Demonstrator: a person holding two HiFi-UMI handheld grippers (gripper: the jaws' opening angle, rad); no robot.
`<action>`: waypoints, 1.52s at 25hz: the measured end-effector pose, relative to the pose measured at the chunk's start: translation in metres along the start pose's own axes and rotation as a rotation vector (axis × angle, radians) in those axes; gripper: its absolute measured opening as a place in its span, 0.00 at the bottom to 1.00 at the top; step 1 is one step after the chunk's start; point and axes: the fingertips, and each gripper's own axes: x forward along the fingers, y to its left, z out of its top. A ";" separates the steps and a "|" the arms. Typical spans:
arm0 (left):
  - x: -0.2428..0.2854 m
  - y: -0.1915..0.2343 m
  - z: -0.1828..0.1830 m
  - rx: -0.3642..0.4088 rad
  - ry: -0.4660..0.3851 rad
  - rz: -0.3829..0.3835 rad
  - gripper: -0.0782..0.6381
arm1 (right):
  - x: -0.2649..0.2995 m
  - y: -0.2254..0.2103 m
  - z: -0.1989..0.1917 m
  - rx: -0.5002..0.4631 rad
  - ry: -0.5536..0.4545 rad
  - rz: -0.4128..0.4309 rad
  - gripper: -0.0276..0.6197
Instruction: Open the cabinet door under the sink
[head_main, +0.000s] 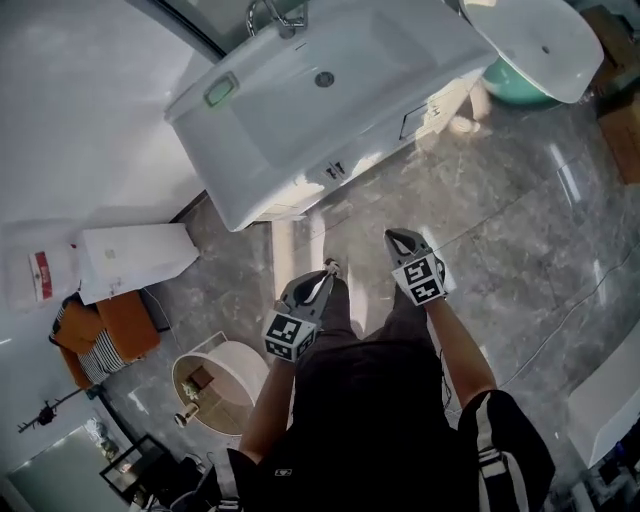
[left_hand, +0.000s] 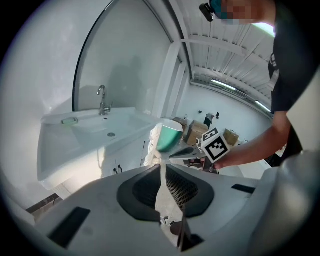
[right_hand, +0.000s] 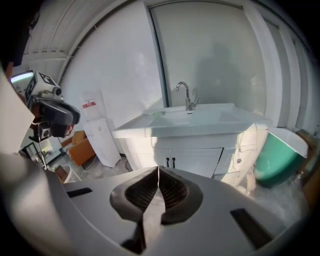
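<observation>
A white sink (head_main: 320, 90) with a chrome faucet (head_main: 275, 15) tops a white cabinet. Its two doors (right_hand: 187, 161) meet at a pair of short black handles (right_hand: 170, 162), which also show small in the head view (head_main: 335, 170) and in the left gripper view (left_hand: 118, 170). Both doors look closed. My left gripper (head_main: 326, 272) and right gripper (head_main: 395, 238) hang side by side over the floor, well short of the cabinet. Each is shut with nothing between its jaws (left_hand: 163, 166) (right_hand: 158, 170). The right gripper (left_hand: 182, 152) also shows in the left gripper view.
A teal and white tub (right_hand: 275, 157) leans to the right of the cabinet. Left of it stand a white panel (head_main: 135, 260), an orange seat (head_main: 110, 335) and a round white bin (head_main: 215, 385). Cardboard boxes (head_main: 620, 130) sit at the far right. The floor is grey marble (head_main: 520, 230).
</observation>
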 end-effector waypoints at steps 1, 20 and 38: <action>-0.001 0.011 -0.005 0.016 0.014 -0.017 0.16 | 0.016 -0.002 -0.002 0.016 0.003 -0.033 0.14; 0.007 0.136 -0.100 0.040 0.162 -0.169 0.16 | 0.312 -0.071 -0.063 0.303 0.021 -0.508 0.22; 0.054 0.165 -0.083 0.134 0.127 -0.224 0.16 | 0.339 -0.079 -0.062 0.377 -0.021 -0.573 0.27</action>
